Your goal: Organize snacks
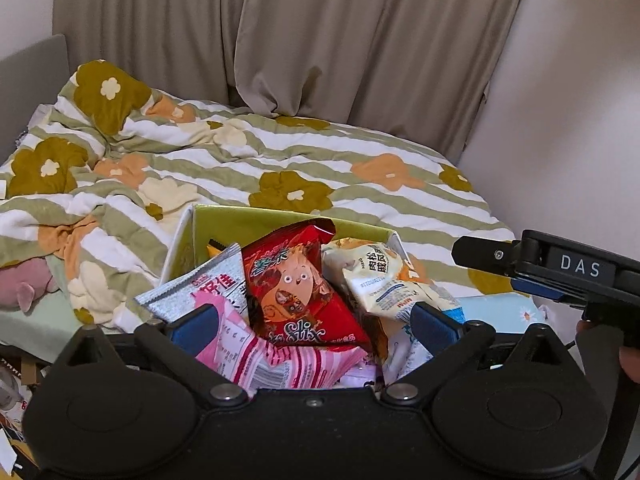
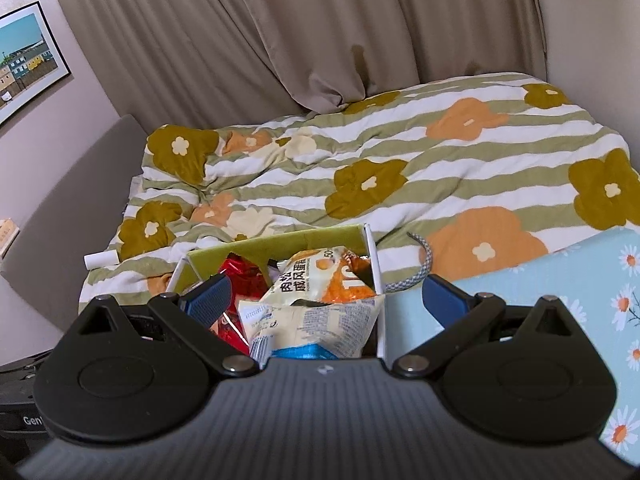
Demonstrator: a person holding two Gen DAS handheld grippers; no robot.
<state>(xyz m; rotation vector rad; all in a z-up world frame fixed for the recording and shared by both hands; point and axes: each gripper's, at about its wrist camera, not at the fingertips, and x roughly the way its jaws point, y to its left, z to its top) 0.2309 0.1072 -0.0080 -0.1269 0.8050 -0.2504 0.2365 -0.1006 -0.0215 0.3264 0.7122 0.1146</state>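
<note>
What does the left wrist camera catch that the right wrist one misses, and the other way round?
Left wrist only: the pink snack bag, a pink plush toy, and the right gripper seen from the side. Right wrist only: a framed picture, a white tube, a grey cord. Both: the box, the red bag, the cream bag, and the floral blanket.

Green-lined box (image 1: 256, 220) crammed with upright snack packets: red (image 1: 296, 280), pink-silver (image 1: 224, 300), cream (image 1: 372, 276)
</note>
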